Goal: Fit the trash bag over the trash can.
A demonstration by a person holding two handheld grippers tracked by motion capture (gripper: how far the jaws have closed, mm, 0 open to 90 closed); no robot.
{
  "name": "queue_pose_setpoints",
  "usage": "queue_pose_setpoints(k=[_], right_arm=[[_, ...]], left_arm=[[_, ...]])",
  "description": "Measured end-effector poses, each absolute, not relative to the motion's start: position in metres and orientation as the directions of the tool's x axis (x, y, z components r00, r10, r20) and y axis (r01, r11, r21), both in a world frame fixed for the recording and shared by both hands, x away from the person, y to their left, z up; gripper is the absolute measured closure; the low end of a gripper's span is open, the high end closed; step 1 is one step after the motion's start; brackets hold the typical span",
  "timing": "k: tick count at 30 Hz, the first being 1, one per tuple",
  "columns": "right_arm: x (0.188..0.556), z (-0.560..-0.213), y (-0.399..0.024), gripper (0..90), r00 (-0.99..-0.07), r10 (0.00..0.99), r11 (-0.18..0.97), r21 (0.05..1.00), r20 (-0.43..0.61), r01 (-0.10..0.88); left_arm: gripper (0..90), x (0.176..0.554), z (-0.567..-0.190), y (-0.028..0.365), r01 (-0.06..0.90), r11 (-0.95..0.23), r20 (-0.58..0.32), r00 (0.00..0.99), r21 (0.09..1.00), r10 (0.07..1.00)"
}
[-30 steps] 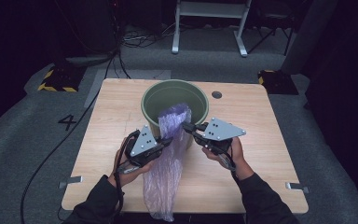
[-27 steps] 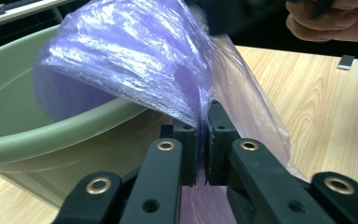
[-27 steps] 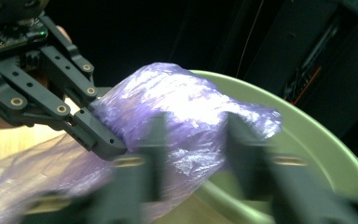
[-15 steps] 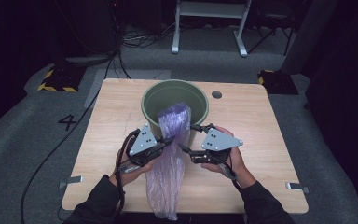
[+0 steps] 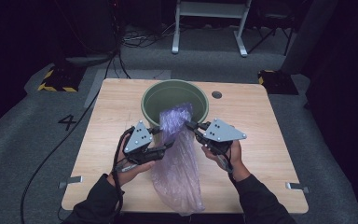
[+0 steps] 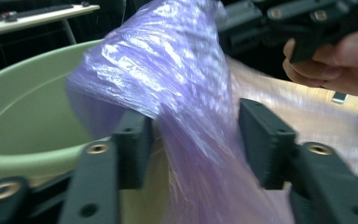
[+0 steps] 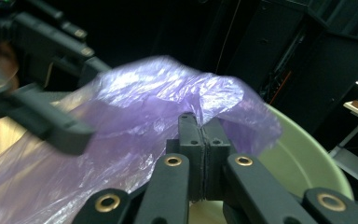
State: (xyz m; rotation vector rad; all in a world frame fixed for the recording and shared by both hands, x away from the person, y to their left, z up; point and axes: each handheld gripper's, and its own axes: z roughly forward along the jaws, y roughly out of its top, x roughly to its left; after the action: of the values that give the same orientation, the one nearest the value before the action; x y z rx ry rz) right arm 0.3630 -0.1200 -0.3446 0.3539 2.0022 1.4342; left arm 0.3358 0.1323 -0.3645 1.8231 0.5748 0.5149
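A crumpled purple plastic bag lies on the wooden table, its top end draped over the near rim of a green bucket. My left gripper sits at the bag's left side. Its jaws have just been opening and now stand apart, with the bag loose between them in the left gripper view. My right gripper has just been closing and is now shut on the film at the bag's top right, its pads pressed together above the bucket.
A small round hole is in the table behind the bucket. Bare wood lies to the left and right of the hands. Beyond the table are floor cables, a white metal stand and yellow-black blocks.
The left jaws have spread apart from the bag. The right gripper dropped back with its jaws apart, then came up to the bag's top again and shut on it.
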Motion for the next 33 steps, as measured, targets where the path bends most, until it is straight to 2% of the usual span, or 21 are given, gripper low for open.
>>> queue_pose_setpoints(k=[3,11,18,22,23,25,28,30,33], right_arm=[[0.371,-0.338,-0.12,90.0,-0.751,0.567,0.368,0.92,-0.337,-0.135],[0.392,-0.333,-0.116,90.0,-0.757,0.573,0.391,0.917,-0.312,-0.082],[0.403,-0.335,-0.119,90.0,-0.759,0.59,0.386,0.922,-0.276,-0.035],[0.407,-0.336,-0.123,90.0,-0.749,0.611,0.376,0.927,-0.255,-0.009],[0.408,-0.336,-0.123,89.4,-0.747,0.616,0.373,0.928,-0.25,-0.003],[0.409,-0.337,-0.123,87.1,-0.742,0.624,0.365,0.931,-0.243,0.001],[0.408,-0.336,-0.123,80.5,-0.739,0.627,0.367,0.93,-0.247,0.0],[0.406,-0.336,-0.124,72.7,-0.737,0.626,0.365,0.931,-0.254,-0.011],[0.398,-0.334,-0.126,61.5,-0.718,0.63,0.378,0.925,-0.295,-0.048]], left_arm=[[39.5,0.337,-0.366,0.135,0.153,-0.289,0.057,0.794,0.945,0.606],[42.9,0.333,-0.367,0.141,0.158,-0.303,0.063,0.791,0.94,0.608],[31.1,0.327,-0.374,0.155,0.181,-0.257,0.022,0.777,0.949,0.629],[30.0,0.329,-0.38,0.155,0.228,-0.266,-0.016,0.787,0.937,0.617],[32.5,0.33,-0.382,0.152,0.239,-0.271,-0.022,0.786,0.932,0.618],[43.9,0.331,-0.383,0.145,0.235,-0.3,0.004,0.78,0.925,0.626],[67.6,0.329,-0.385,0.136,0.184,-0.326,0.061,0.784,0.927,0.617],[78.6,0.327,-0.384,0.133,0.154,-0.337,0.094,0.782,0.929,0.616],[85.8,0.325,-0.382,0.131,0.125,-0.347,0.126,0.776,0.929,0.617]])
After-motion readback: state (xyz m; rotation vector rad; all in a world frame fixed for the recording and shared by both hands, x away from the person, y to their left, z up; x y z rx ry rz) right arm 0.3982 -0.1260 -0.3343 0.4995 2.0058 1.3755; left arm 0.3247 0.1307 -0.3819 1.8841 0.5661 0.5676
